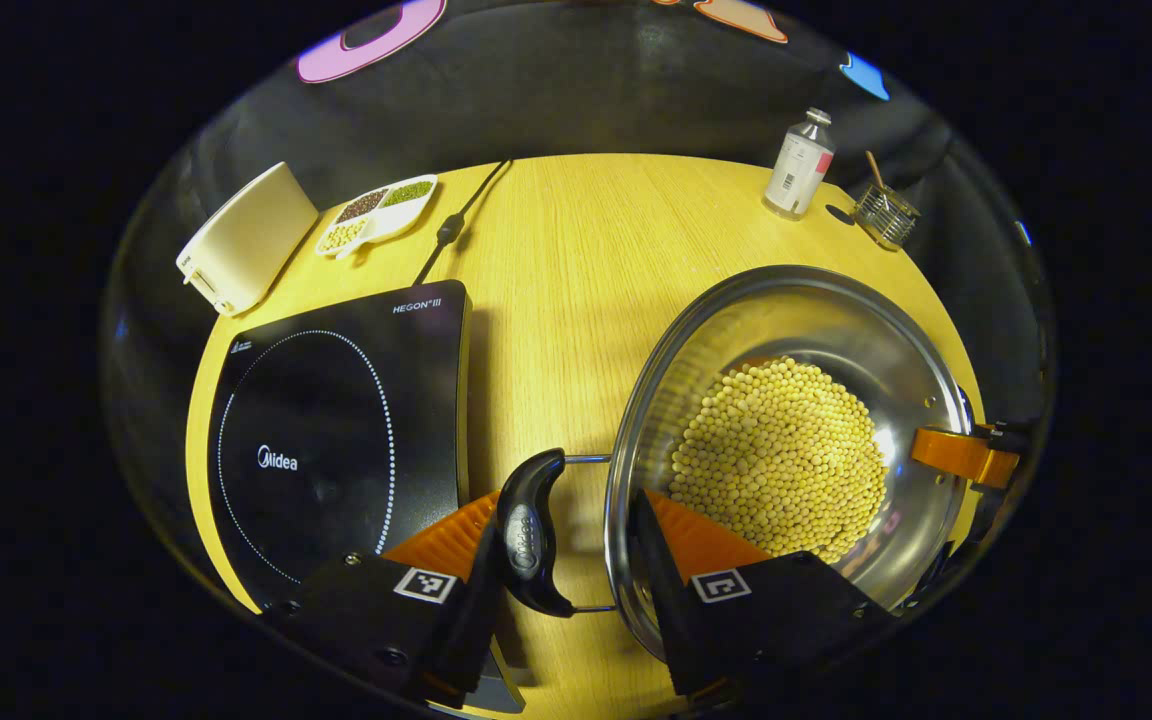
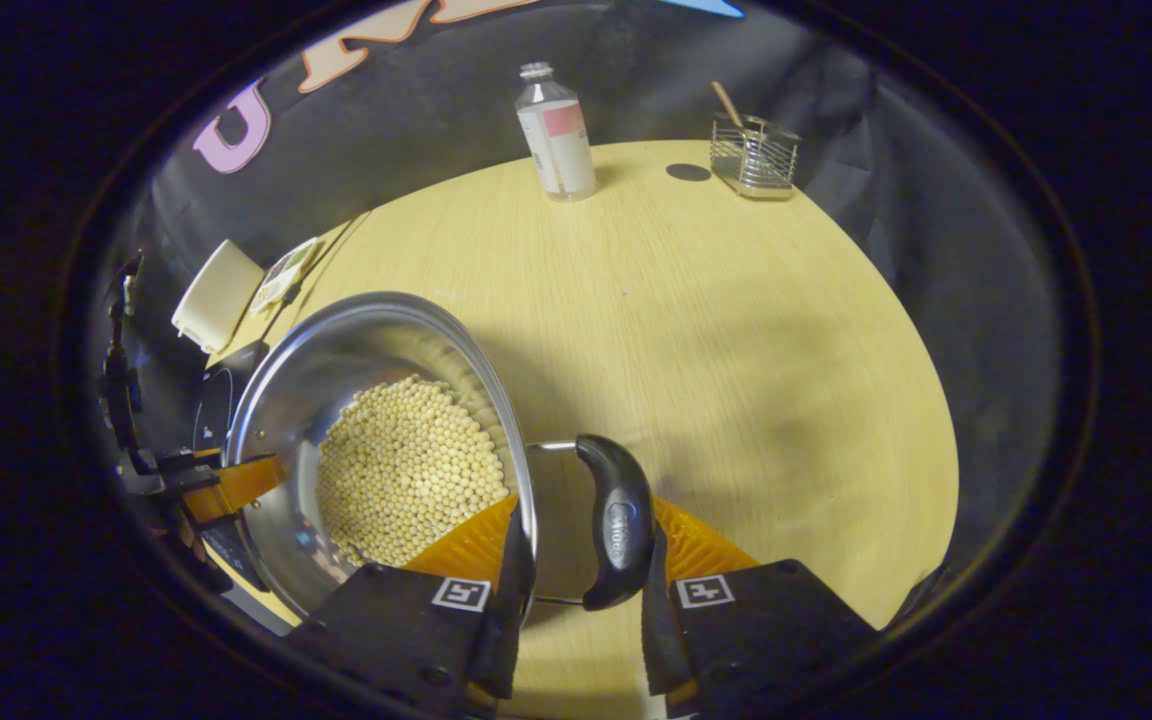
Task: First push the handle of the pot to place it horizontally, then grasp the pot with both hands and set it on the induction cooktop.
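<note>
Straddling the pot (image 1: pixel 786 440) rim, both grippers leave open table (image 2: pixel 736 330) beyond.

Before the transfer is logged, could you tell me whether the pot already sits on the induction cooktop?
No, the pot rests on the table beside the induction cooktop.

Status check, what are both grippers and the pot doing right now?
Left gripper straddles one handle, jaws apart. Right gripper straddles the other handle, contact unclear. Pot of beans on the table, right of the cooktop. Nothing between them.
</note>
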`<state>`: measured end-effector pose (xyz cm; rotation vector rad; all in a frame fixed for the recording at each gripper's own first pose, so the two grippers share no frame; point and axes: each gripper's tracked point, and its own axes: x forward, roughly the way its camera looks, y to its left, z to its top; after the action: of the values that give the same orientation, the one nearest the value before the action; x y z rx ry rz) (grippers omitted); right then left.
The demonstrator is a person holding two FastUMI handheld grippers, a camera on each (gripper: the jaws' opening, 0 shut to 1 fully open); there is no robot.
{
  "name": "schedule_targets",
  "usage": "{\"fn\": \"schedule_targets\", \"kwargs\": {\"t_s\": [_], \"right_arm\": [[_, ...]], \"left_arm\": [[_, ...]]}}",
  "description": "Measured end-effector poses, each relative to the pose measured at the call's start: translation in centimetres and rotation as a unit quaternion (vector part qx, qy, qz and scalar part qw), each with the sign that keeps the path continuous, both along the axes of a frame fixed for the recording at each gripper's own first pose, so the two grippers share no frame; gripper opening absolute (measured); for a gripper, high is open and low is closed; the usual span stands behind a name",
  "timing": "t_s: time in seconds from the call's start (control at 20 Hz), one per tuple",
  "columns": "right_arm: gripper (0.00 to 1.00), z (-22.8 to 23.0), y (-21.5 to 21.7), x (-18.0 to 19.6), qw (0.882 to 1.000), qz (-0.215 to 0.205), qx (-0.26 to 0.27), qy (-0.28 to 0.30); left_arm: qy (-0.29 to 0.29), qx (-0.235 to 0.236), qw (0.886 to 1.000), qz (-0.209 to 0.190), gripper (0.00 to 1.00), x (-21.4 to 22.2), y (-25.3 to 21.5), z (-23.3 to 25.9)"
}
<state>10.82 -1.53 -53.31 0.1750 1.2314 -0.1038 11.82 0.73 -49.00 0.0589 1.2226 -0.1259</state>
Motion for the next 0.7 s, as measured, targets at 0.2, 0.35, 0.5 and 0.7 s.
{"fn": "schedule_targets", "kwargs": {"t_s": [0.2,0.35,0.5,0.7], "right_arm": [[0.47,1.0,-0.6,0.0,1.0,0.009,-0.003,-0.011],[0.47,2.4,-0.2,-0.5,1.0,0.004,0.008,-0.022],[0.47,4.0,1.0,-0.4,0.999,0.012,0.015,-0.036],[0.47,5.9,3.1,-0.5,0.998,0.025,0.026,-0.047]], "left_arm": [[-0.006,-0.029,0.999,0.018,0.64,-0.9,-0.7,1.3],[-0.031,-0.021,0.999,0.008,0.64,-0.5,-0.3,3.2],[-0.047,-0.017,0.999,0.013,0.65,-0.8,0.8,5.2],[-0.061,-0.013,0.998,0.025,0.61,-1.8,2.9,7.5]]}}
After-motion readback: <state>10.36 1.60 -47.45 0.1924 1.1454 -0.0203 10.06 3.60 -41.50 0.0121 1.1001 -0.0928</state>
